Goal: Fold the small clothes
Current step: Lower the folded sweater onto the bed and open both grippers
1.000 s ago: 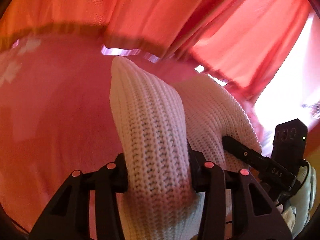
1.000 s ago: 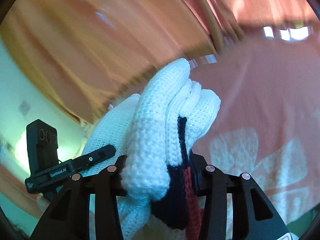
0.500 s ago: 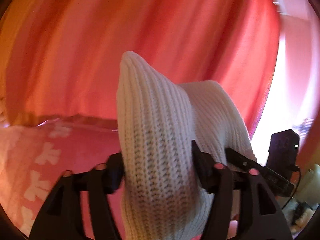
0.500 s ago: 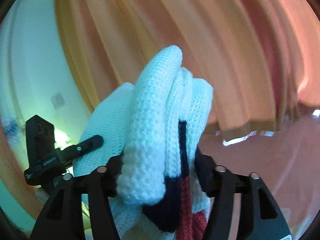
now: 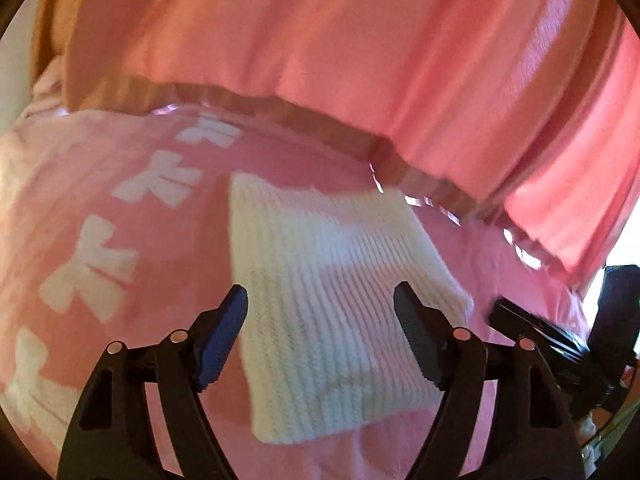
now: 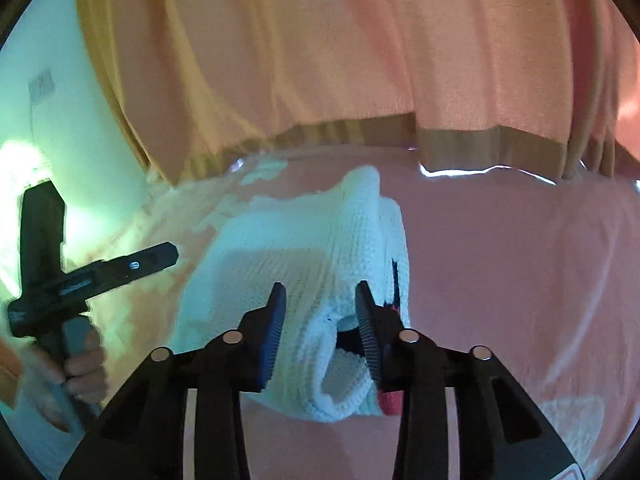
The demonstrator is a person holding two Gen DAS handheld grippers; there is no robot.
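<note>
A folded white knitted sweater point(image 5: 332, 304) lies flat on the pink bed sheet point(image 5: 120, 168). My left gripper point(image 5: 320, 290) hovers over its near part; the jaws are opening and stand wide on either side, with no pad touching the knit. In the right wrist view the sweater point(image 6: 304, 240) shows a navy and red part at its right edge. My right gripper point(image 6: 320, 287) is low over that bunched end. Its jaws are closing with the knit between them, and I see no pad pressing on it.
Orange-pink curtains point(image 5: 360, 60) hang down to the far edge of the bed. The right gripper point(image 5: 540, 328) shows at the right of the left wrist view. A hand point(image 6: 80, 364) holds the left gripper point(image 6: 120, 264) at the left. A pale wall point(image 6: 60, 100) stands far left.
Both grippers came down from the raised position with the sweater. The sweater has left both grips and now lies spread on the sheet. The left jaws stand much wider.
</note>
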